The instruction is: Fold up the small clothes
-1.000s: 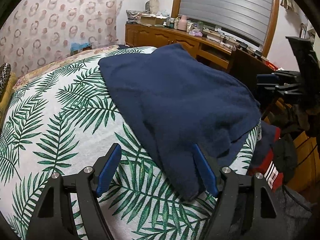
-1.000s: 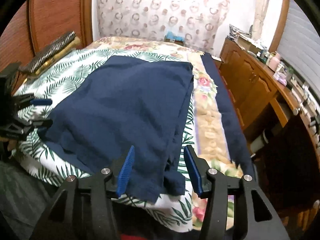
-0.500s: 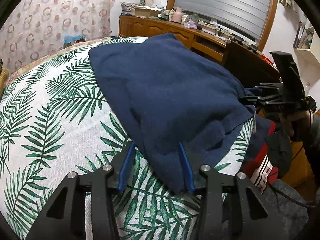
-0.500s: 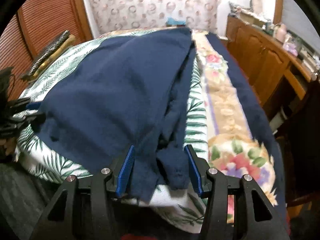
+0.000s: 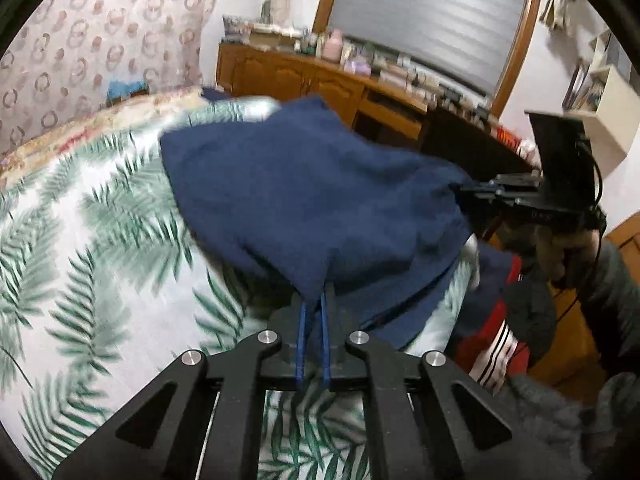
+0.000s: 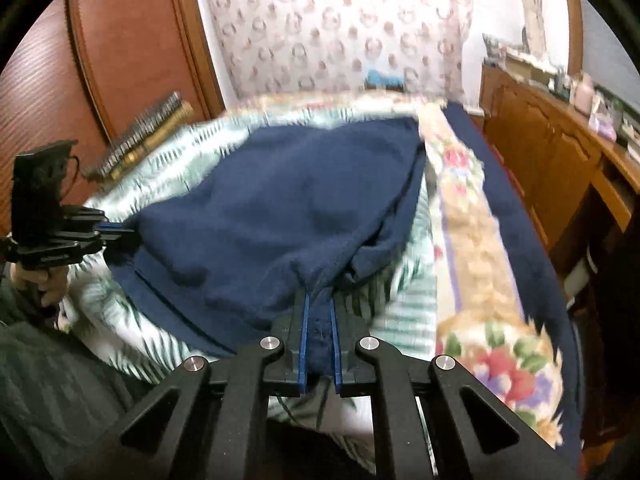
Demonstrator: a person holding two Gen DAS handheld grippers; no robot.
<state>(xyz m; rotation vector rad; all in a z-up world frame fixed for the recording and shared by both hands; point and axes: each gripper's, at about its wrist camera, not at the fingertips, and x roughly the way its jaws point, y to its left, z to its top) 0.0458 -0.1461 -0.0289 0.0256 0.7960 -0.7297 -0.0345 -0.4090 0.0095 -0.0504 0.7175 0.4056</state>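
A dark blue garment (image 5: 304, 192) (image 6: 280, 208) lies on the palm-leaf bedspread (image 5: 88, 240) (image 6: 412, 280), its near edge raised off the bed. My left gripper (image 5: 314, 300) is shut on the garment's near left corner, the cloth pinched between the blue pads. My right gripper (image 6: 320, 304) is shut on the near right corner, with a bunch of blue fabric pressed between its pads. Each gripper also shows in the other's view: the right gripper (image 5: 464, 194) at the right, the left gripper (image 6: 128, 232) at the left, both clamped on the cloth.
A wooden dresser (image 5: 328, 80) (image 6: 560, 152) crowded with bottles runs along the bed's right side. A floral quilt strip (image 6: 472, 232) lies beside the leaf cover. Brushes (image 6: 140, 144) rest near the wooden headboard (image 6: 128, 40). Red-and-white clothing (image 5: 492, 344) hangs off the bed's near edge.
Both grippers went from open around the garment's near corners to shut on them. The near edge of the garment has lifted off the bedspread and pulled taut.
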